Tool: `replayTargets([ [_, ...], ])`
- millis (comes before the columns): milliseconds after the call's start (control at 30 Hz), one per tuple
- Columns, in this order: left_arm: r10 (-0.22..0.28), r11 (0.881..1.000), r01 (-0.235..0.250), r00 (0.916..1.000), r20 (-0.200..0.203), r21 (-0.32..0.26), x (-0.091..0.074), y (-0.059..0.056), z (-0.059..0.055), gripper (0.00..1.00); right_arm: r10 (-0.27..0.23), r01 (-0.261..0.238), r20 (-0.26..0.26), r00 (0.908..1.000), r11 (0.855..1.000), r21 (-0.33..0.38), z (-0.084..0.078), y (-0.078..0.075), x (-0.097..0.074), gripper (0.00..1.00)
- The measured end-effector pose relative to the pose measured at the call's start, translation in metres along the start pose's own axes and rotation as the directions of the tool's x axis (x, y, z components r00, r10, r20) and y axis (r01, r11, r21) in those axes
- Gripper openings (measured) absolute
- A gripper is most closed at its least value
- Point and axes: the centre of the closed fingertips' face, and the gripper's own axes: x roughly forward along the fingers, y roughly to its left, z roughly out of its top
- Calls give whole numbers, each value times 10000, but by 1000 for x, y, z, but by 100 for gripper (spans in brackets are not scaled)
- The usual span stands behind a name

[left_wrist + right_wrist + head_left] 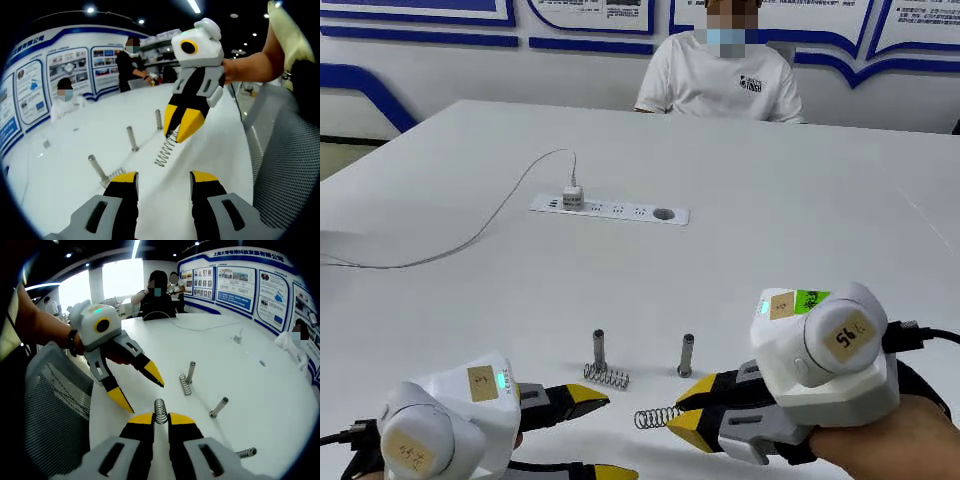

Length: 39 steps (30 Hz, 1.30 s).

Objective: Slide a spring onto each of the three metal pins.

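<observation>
Two bare metal pins (599, 348) (687, 354) stand upright on the white table (770, 230). A loose spring (607, 376) lies at the foot of the left pin. My right gripper (682, 412) is shut on one end of a second spring (657, 416), held level just in front of the pins. In the right gripper view that spring (160, 410) pokes out between the yellow tips (160, 419). A third pin (158, 119) farther along looks wrapped in coils. My left gripper (610, 435) hovers open and holds nothing, its tips close to the loose spring (114, 176).
A power strip (610, 210) with a white charger (573, 196) and its cable lies mid-table. A person (720, 75) sits at the far side. A mesh chair (285, 165) stands at the near table edge.
</observation>
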Motion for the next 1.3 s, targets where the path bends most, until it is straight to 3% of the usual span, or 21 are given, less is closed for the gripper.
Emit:
replayTargets([
  [200,-213,9981,214,9998,-10,583,4,-6,2,31,327,-326,-149,9994,9995,35,3,11,2,12],
  [433,-334,9959,331,9994,11,847,6,-10,2,23,455,-454,-276,9986,9990,39,3,16,2,12],
  [700,-221,9945,216,9997,42,1027,5,-9,2,12,493,-493,-18,9988,9988,-1,13,19,1,12],
  [1300,-425,9964,408,9989,212,746,10,-15,9,11,253,-234,743,9969,9994,-273,34,18,2,12],
])
